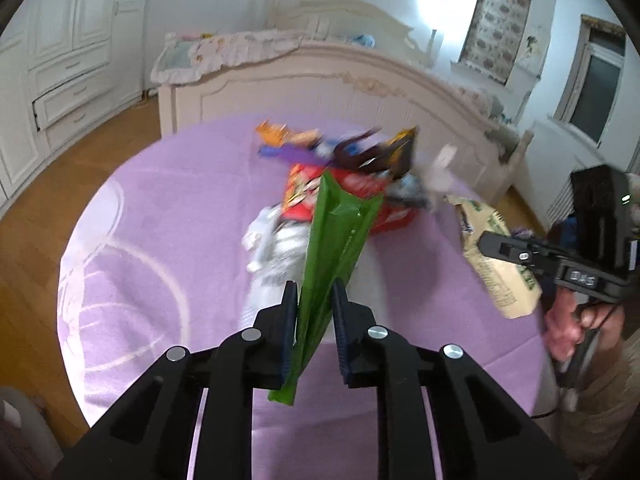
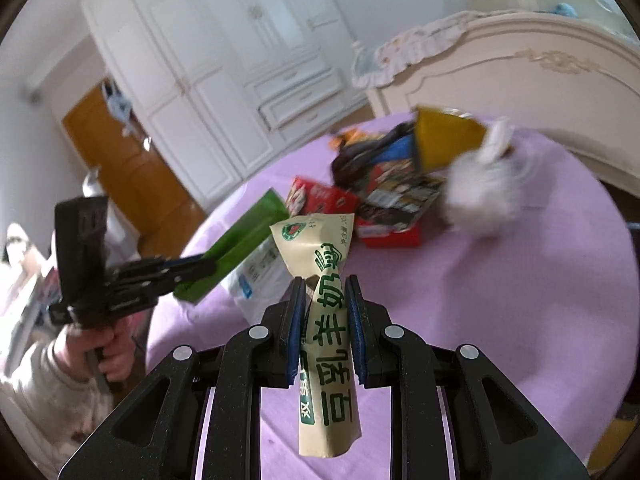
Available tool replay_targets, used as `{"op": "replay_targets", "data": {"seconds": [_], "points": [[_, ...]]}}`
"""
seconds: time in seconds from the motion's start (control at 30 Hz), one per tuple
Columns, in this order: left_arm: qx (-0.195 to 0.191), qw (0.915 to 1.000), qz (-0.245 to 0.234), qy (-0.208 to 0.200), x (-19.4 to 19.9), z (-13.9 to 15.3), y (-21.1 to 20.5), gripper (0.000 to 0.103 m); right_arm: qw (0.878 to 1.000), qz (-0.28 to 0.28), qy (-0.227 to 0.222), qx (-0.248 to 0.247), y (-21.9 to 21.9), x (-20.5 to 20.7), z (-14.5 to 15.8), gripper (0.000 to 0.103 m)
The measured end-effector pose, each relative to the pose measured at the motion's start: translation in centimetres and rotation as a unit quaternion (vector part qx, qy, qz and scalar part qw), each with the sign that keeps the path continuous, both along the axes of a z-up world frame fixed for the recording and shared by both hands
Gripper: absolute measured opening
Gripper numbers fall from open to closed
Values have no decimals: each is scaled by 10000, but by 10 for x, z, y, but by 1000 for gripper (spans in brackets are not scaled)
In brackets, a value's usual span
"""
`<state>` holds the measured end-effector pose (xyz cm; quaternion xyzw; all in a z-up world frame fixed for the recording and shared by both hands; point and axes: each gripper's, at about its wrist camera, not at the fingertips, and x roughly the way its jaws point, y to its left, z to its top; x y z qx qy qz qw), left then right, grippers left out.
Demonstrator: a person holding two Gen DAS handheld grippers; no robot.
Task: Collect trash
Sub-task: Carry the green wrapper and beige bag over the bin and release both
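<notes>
My left gripper is shut on a long green wrapper, lifted over the round table with the purple cloth. The same green wrapper and left gripper show at the left of the right wrist view. My right gripper is shut on a beige packet with green print, which stands up between the pads. That beige packet and the right gripper appear at the right of the left wrist view. A pile of trash lies mid-table: red box, yellow bag, white tissue.
A white plastic bag lies on the cloth under the green wrapper. A cream bed footboard stands just behind the table. White wardrobes and a wooden door lie beyond. A person's hands hold both gripper handles.
</notes>
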<state>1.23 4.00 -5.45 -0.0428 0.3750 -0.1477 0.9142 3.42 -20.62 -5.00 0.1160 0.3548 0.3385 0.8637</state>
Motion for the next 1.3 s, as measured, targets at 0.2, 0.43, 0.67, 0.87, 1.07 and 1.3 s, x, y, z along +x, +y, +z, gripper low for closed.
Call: {"op": "replay_targets", "data": {"seconds": [0.2,0.43,0.67,0.87,1.07,1.3], "points": [[-325,9983,-435,-221,1,35,-48,18,9962,-614,-213,586,-65,-7,15,21],[-799,9897,-1184,25,42,37,-135,18,9769,-1925,-307,875,-168,-11,16,21],[-1011,9794,-1740,184,88,25,-225,18,9480,-3104,53,698,-250,3,-12,21],[-865,9743,-2035,433,122,4,-288,18,9297,-3587,433,722,-292,23,-49,21],[-733,9711,-2178,639,142,-14,-329,18,9221,-3739,670,738,-314,48,-78,21],[-483,9718,-2157,825,157,-29,-359,38,9200,-3751,874,727,-321,79,-91,45]]}}
